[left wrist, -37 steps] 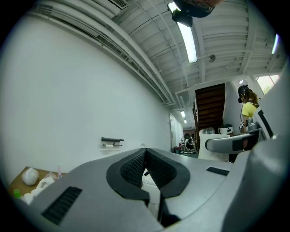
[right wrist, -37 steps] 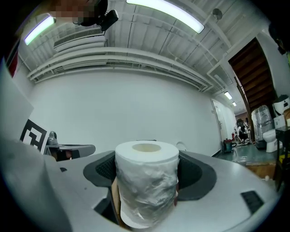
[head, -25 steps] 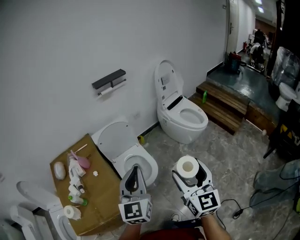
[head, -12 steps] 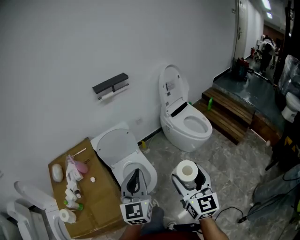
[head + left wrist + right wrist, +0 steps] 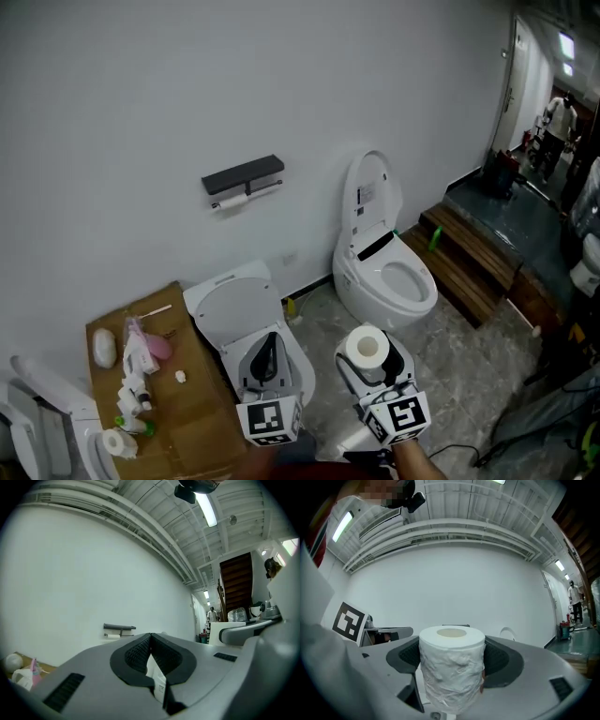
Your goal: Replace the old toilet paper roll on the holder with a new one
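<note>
The right gripper (image 5: 367, 352) is clamped on the new toilet paper roll (image 5: 365, 346), which stands upright between its jaws with the hole facing up. In the right gripper view the dark pads (image 5: 499, 658) press on both sides of the roll's wrinkled white wrap. The left gripper (image 5: 268, 339) is just beside it, empty, with its jaws fully together. In the left gripper view the two ribbed pads (image 5: 138, 653) meet at their tips. Both grippers point level toward the white wall (image 5: 141, 94). On that wall, well apart from both grippers, hangs the dark holder (image 5: 242, 175), with the old roll (image 5: 231, 201) on the bar under its shelf. That roll looks thin. Against the wall to the right of the holder stands a white toilet (image 5: 386, 272) with its lid up. A second toilet (image 5: 230, 309), also open, sits on the floor under the left gripper in the head view. To its left lies a sheet of cardboard (image 5: 192, 394) carrying small bottles, a pink item and another small paper roll (image 5: 114, 442). A wooden step (image 5: 469, 262) runs along the floor at the right.
</note>
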`<state>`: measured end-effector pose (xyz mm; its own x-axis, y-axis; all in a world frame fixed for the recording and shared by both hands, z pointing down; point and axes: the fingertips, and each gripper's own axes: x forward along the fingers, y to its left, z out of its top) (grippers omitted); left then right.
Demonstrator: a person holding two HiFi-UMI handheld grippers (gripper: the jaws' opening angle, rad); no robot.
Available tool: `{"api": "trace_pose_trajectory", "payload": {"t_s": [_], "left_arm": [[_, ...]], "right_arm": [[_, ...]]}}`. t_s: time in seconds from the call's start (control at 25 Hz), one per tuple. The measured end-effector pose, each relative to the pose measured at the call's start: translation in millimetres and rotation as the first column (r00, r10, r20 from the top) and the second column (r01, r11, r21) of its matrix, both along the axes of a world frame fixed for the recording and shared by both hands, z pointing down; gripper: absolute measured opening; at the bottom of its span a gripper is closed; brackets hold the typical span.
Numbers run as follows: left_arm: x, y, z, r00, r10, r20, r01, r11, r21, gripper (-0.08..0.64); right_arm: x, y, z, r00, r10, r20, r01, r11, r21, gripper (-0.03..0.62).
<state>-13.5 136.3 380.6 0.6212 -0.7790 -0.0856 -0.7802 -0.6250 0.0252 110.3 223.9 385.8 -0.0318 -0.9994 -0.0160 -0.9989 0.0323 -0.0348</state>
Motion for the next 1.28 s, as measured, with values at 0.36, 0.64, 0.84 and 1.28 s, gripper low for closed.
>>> {"api": "trace_pose_trajectory", "payload": {"t_s": [0.36, 0.64, 0.84, 1.28], "left_arm": [[-24, -129, 3, 0.996, -0.083, -0.009, 0.083, 0.996, -0.045, 0.015], [-44, -200, 9, 0.993, -0.114, 0.002, 0.114, 0.992, -0.062, 0.016], [-43, -235, 14, 0.990, -0.141, 0.029, 0.143, 0.987, -0.079, 0.015], [5, -343, 11, 0.960, -0.261, 0.102, 0.266, 0.963, -0.047, 0.015]], "right_arm": [[-24, -139, -3, 0.994, -0.099, -0.036, 0.097, 0.994, -0.048, 0.385], [-36, -213, -6, 0.991, -0.125, -0.051, 0.122, 0.991, -0.056, 0.385], [-32, -257, -1, 0.987, -0.157, -0.040, 0.154, 0.987, -0.050, 0.385], [21, -386, 10, 0.963, -0.271, 0.008, 0.271, 0.962, -0.023, 0.385]]}}
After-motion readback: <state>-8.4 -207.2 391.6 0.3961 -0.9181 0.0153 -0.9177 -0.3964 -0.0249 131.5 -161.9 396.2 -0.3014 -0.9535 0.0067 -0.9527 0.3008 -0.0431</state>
